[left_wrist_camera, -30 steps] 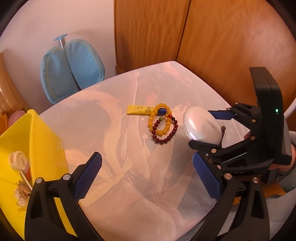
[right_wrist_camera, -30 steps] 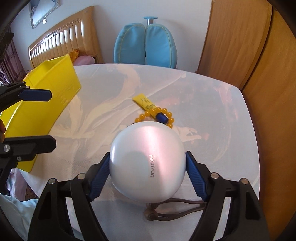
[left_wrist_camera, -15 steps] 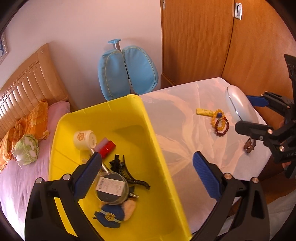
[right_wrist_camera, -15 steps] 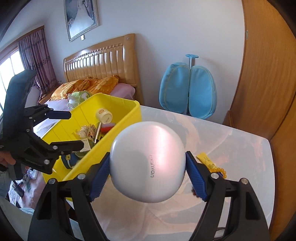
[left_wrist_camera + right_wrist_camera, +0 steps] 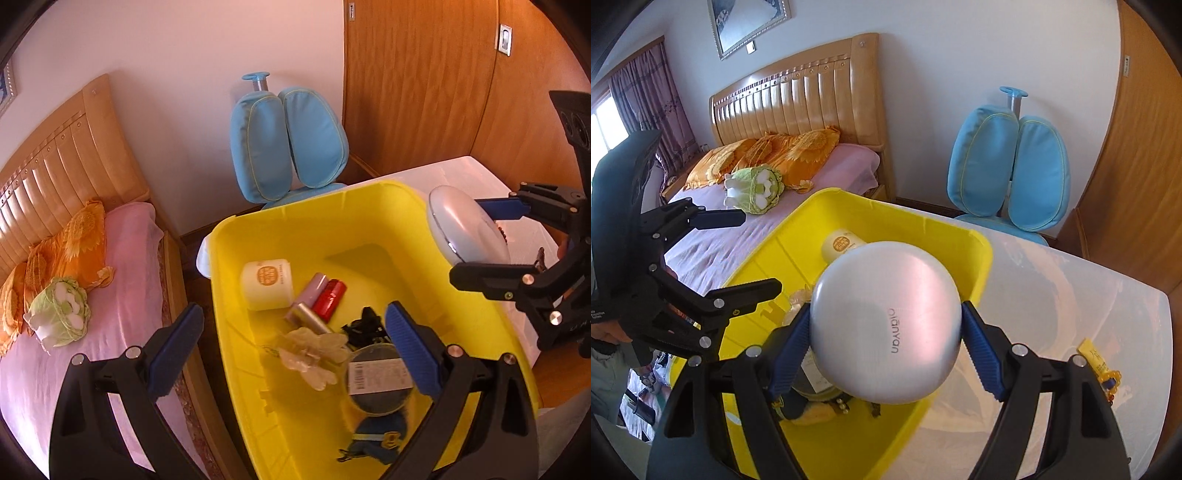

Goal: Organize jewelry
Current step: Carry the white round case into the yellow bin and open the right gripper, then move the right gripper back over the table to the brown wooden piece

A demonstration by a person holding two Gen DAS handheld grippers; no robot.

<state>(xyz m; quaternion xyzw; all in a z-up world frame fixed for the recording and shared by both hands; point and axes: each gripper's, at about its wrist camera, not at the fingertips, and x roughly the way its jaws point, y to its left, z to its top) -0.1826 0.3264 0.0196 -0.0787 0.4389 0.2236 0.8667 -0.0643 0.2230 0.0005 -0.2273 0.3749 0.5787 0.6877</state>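
My right gripper (image 5: 886, 328) is squeezed on a round silver-white case (image 5: 886, 326), with one blue pad pressing each side of it. The case has small grey letters on its lid. I hold it up in the air over the near edge of the yellow bin (image 5: 982, 254), and it does not touch the bin. In my left camera I can see the same case (image 5: 467, 230) from the side, pinched between the right gripper's (image 5: 476, 236) blue pads above the bin's (image 5: 280, 221) right wall. My left gripper (image 5: 293, 349) is wide apart and holds nothing. It hangs over the bin's left wall. Inside the bin sit a white jar with an orange label (image 5: 267, 282), a red tube (image 5: 328, 299) next to a pink tube (image 5: 312, 290), a black hair clip (image 5: 364, 326), a pale hair clip shaped like a flower (image 5: 314, 354), a round tin with a barcode sticker (image 5: 380, 380), and a little blue pouch (image 5: 378, 437) at the bottom. The bin stands on a white table (image 5: 1071, 306). On the table's far right lie a yellow tube (image 5: 1095, 358) and some yellow beads (image 5: 1110, 380), just beside each other. Behind the bin are a bed with a pink sheet (image 5: 827, 177), orange pillows (image 5: 775, 155), a green plush toy (image 5: 755, 186), and a blue chair (image 5: 1008, 162) by the wall.
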